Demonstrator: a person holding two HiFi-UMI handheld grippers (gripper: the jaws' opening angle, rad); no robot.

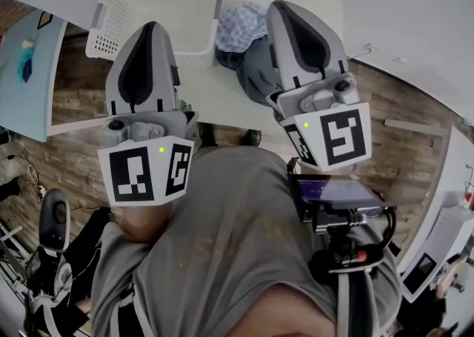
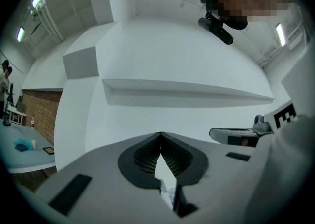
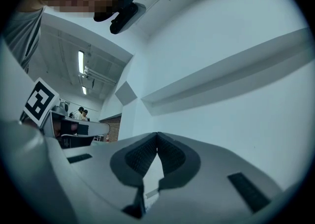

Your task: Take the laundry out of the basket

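near corner of white basket [image 1: 189,2] hidden behind left gripper [image 1: 153,26]; inside washed out, contents unclear. blue patterned and dark laundry [image 1: 241,28] partly covered by right gripper [image 1: 283,6]. distant people [image 3: 82,113] too small to tell apart.

- Basket [image 1: 111,24]: white plastic with open lattice walls, slightly glossy.
- Laundry [image 1: 241,26]: soft crumpled cloth, a pale blue print beside dark grey.
- Left claw [image 2: 160,137] and right claw [image 3: 157,134]: matt grey plastic shells with black ribbed pads.
- Floor [image 1: 74,76]: rough wood-look planks.
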